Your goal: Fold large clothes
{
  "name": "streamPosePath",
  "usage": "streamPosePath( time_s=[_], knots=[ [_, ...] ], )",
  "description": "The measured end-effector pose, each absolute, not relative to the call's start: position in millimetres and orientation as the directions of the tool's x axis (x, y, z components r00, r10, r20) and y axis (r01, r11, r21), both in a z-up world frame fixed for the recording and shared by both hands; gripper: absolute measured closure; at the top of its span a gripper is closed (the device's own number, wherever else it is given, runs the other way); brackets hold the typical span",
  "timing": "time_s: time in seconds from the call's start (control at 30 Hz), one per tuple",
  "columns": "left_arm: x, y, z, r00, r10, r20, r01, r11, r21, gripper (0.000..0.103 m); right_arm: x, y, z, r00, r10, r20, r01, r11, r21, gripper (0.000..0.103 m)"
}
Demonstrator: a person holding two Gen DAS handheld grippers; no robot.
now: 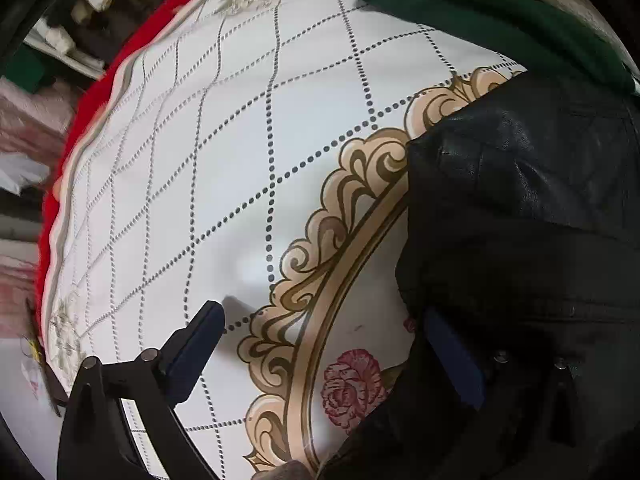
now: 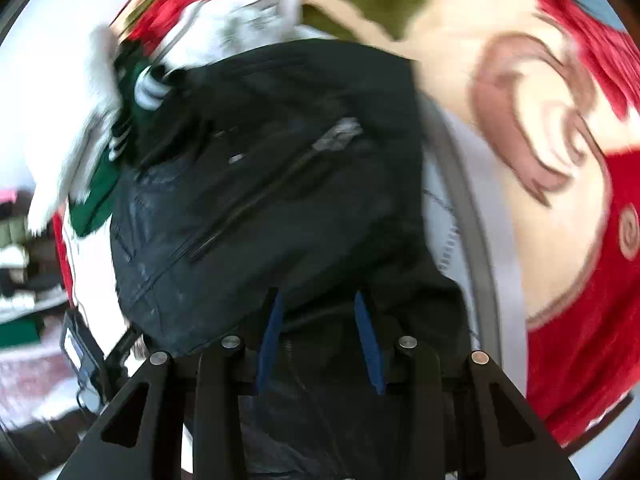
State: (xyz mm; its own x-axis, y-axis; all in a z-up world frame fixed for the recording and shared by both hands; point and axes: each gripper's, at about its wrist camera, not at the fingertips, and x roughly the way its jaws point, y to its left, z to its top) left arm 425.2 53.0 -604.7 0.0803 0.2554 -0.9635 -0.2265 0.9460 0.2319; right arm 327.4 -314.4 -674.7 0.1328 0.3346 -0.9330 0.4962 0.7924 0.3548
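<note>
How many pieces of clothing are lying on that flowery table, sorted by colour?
Black: 1, the leather jacket
Green: 1, the green garment
White: 1, the white garment, blurred
Total: 3 that I can tell apart; the blur may hide more.

- the jacket lies on the bench, to the right of the left claw and over its right finger.
- a sweater lies beyond the jacket.
- the right claw has jacket folds between its fingers; a rug lies to its right.
</note>
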Motion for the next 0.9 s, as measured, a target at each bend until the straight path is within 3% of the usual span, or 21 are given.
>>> streamPosePath(
  time_s=[0.1, 0.27, 0.4, 0.53, 0.7, 0.9],
  knots=[
    [425, 51, -591, 0.076, 0.268, -0.960, -0.213, 0.945, 0.247, 0.001, 343, -296, -682, 0.148, 0.346, -0.927, 0.450, 0.811, 0.374, 0.064],
    [415, 45, -543, 0.168, 0.206, -0.964, -0.253, 0.954, 0.160, 0.002, 374, -277, -724, 0.094, 0.328, -0.940, 0.438, 0.834, 0.335, 0.064],
    [418, 22, -562, 0.187, 0.292, -0.938, -0.187, 0.948, 0.258, 0.000, 383, -281, -744, 0.045, 0.346, -0.937, 0.490, 0.810, 0.323, 0.065],
    [425, 19, -576, 0.190, 0.294, -0.937, -0.166, 0.950, 0.264, 0.000, 380, -294, -736, 0.049, 0.419, -0.907, 0.534, 0.756, 0.378, 0.064],
    [413, 26, -533, 0.197, 0.233, -0.952, -0.157, 0.966, 0.204, 0.000, 331, -342, -700, 0.200, 0.519, -0.831, 0.586, 0.616, 0.526, 0.063],
    [381, 13, -503, 0.232, 0.226, -0.946, -0.104, 0.973, 0.207, 0.000, 243, -389, -680, 0.158, 0.448, -0.880, 0.676, 0.601, 0.427, 0.058]
  ],
)
